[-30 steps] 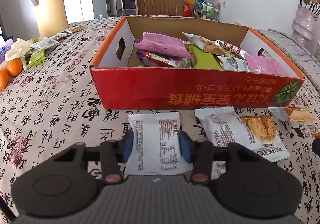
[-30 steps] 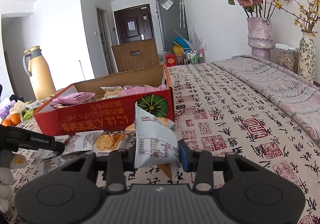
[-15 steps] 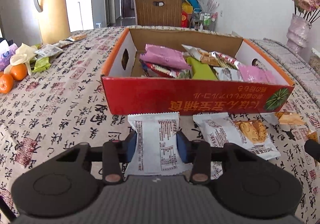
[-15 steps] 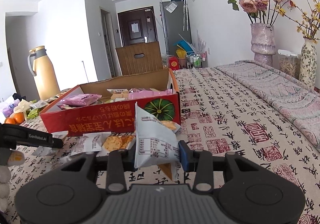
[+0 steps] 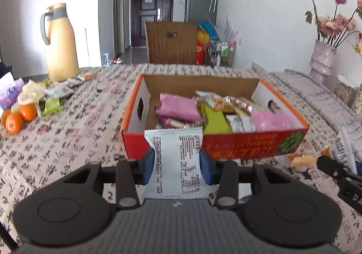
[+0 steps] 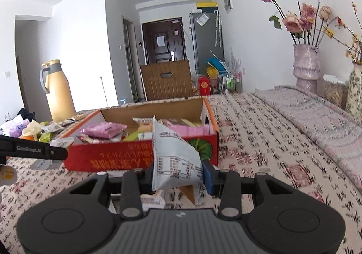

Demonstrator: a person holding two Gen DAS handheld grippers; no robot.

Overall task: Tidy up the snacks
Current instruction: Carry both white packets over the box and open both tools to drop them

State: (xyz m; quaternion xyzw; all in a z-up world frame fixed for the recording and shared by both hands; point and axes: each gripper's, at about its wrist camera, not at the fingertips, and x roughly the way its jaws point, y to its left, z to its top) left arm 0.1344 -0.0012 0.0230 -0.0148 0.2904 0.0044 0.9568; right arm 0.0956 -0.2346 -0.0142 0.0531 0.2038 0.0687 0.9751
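Left gripper (image 5: 177, 169) is closed on one white snack packet (image 5: 176, 163), held flat between the blue pads, long axis pointing forward at the red box (image 5: 248, 144). Right gripper (image 6: 177, 174) clamps a second white packet (image 6: 174, 159), tilted up, top corner toward the box (image 6: 117, 156).

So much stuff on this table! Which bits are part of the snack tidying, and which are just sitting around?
Part of the job:
left gripper, holding a white snack packet
right gripper, holding another white packet
red snack box

Just lying about:
oranges
yellow thermos jug
flower vase
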